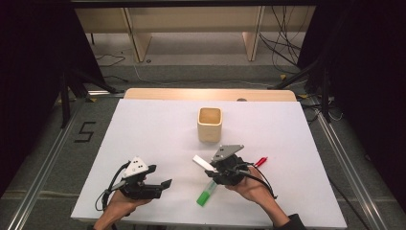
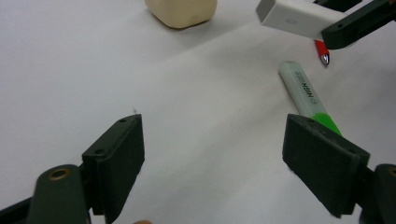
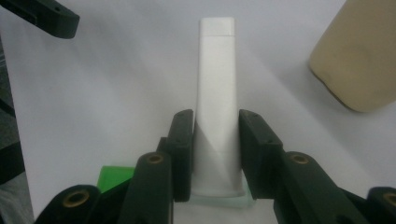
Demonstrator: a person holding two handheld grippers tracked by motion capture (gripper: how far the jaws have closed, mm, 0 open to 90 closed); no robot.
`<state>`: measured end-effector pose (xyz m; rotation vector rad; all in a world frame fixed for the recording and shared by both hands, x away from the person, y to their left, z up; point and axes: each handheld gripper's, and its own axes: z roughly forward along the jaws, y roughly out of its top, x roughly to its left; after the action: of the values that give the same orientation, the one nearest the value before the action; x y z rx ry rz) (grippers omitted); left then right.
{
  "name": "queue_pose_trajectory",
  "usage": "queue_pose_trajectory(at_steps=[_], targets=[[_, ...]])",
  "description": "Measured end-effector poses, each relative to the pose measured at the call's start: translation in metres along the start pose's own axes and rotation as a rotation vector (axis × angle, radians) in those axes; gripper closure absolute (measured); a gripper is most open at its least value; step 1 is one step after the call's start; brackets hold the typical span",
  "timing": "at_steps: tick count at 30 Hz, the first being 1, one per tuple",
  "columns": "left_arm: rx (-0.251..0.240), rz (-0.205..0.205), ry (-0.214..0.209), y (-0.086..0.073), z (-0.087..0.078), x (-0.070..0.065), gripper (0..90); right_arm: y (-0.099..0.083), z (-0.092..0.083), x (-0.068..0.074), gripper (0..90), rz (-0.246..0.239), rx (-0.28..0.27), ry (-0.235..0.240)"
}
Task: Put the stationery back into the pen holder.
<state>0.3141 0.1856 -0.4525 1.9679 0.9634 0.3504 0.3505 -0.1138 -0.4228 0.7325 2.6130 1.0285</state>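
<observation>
My right gripper (image 1: 211, 167) is shut on a long white block (image 1: 203, 162), which it holds raised over the table, pointing left. In the right gripper view the block (image 3: 217, 84) runs straight out between both pads (image 3: 183, 140). Just below this gripper a green highlighter (image 1: 206, 193) lies on the white table, and a red pen (image 1: 261, 161) lies to its right. A beige square cup (image 1: 209, 124) stands upright behind them at the table's middle. My left gripper (image 1: 160, 176) is open near the front left, with nothing between its jaws (image 2: 217, 158).
The white table top (image 1: 143, 129) is bare on the left and at the far right. From the left gripper view the highlighter (image 2: 306, 95), the red pen tip (image 2: 323, 53), the cup (image 2: 182, 11) and the held block (image 2: 299, 17) lie ahead. Cables and wooden furniture stand beyond the table.
</observation>
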Motion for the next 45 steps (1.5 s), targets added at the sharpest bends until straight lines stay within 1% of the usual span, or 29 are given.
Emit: queue_pose_trajectory(at_steps=[2, 4, 7, 10, 12, 15, 17, 18, 23, 24, 25, 27, 31, 35, 39, 40, 41, 42, 43, 45], targets=[[-0.002, 0.001, 0.001, 0.001, 0.000, 0.000, 20.3, -0.003, -0.003, 0.002, 67.7, -0.015, -0.009, -0.008], [-0.001, 0.000, -0.002, 0.002, 0.000, -0.001, 20.3, -0.006, -0.007, 0.004, 67.8, -0.037, -0.018, -0.029], [-0.002, 0.000, -0.007, 0.004, 0.001, -0.001, 20.2, -0.010, -0.013, 0.008, 67.8, -0.062, -0.039, -0.045], [0.004, 0.004, -0.007, 0.006, 0.001, -0.002, 20.2, -0.015, -0.019, 0.012, 67.7, -0.083, -0.051, -0.071], [0.004, 0.002, -0.008, 0.007, 0.002, -0.001, 20.2, -0.018, -0.023, 0.013, 67.7, -0.101, -0.063, -0.090], [0.004, 0.000, -0.008, 0.011, 0.002, -0.001, 20.2, -0.023, -0.027, 0.014, 67.7, -0.121, -0.076, -0.107], [0.009, 0.004, -0.010, 0.014, 0.003, -0.001, 20.1, -0.026, -0.029, 0.015, 67.7, -0.142, -0.086, -0.125], [0.011, 0.005, -0.009, 0.015, 0.004, -0.001, 20.1, -0.027, -0.030, 0.016, 67.7, -0.145, -0.090, -0.130], [0.012, 0.026, -0.015, 0.028, 0.006, -0.004, 20.0, -0.032, -0.032, 0.017, 67.7, -0.199, -0.111, -0.174], [0.017, 0.036, -0.019, 0.031, 0.006, -0.004, 20.0, -0.032, -0.033, 0.018, 67.7, -0.208, -0.112, -0.178], [0.016, 0.037, -0.020, 0.034, 0.007, -0.005, 20.0, -0.032, -0.033, 0.019, 67.7, -0.215, -0.115, -0.183], [0.020, 0.050, -0.024, 0.040, 0.008, -0.007, 19.9, -0.033, -0.033, 0.021, 67.7, -0.244, -0.123, -0.203], [0.033, 0.074, -0.036, 0.051, 0.009, -0.011, 19.9, -0.034, -0.034, 0.027, 67.7, -0.286, -0.128, -0.233], [0.042, 0.098, -0.048, 0.060, 0.011, -0.016, 19.9, -0.036, -0.034, 0.034, 67.7, -0.359, -0.137, -0.282], [0.042, 0.117, -0.065, 0.069, 0.015, -0.022, 20.0, -0.041, -0.034, 0.044, 67.7, -0.468, -0.151, -0.356], [0.045, 0.122, -0.072, 0.071, 0.015, -0.024, 20.0, -0.042, -0.033, 0.046, 67.7, -0.504, -0.153, -0.378], [0.051, 0.133, -0.076, 0.073, 0.016, -0.025, 20.0, -0.043, -0.032, 0.049, 67.8, -0.528, -0.158, -0.392], [0.053, 0.133, -0.080, 0.075, 0.017, -0.027, 20.0, -0.044, -0.032, 0.050, 67.8, -0.565, -0.157, -0.402], [0.055, 0.138, -0.084, 0.076, 0.018, -0.028, 20.0, -0.045, -0.031, 0.052, 67.8, -0.579, -0.161, -0.423], [0.069, 0.155, -0.094, 0.079, 0.018, -0.030, 19.9, -0.047, -0.030, 0.054, 67.8, -0.627, -0.159, -0.450]])
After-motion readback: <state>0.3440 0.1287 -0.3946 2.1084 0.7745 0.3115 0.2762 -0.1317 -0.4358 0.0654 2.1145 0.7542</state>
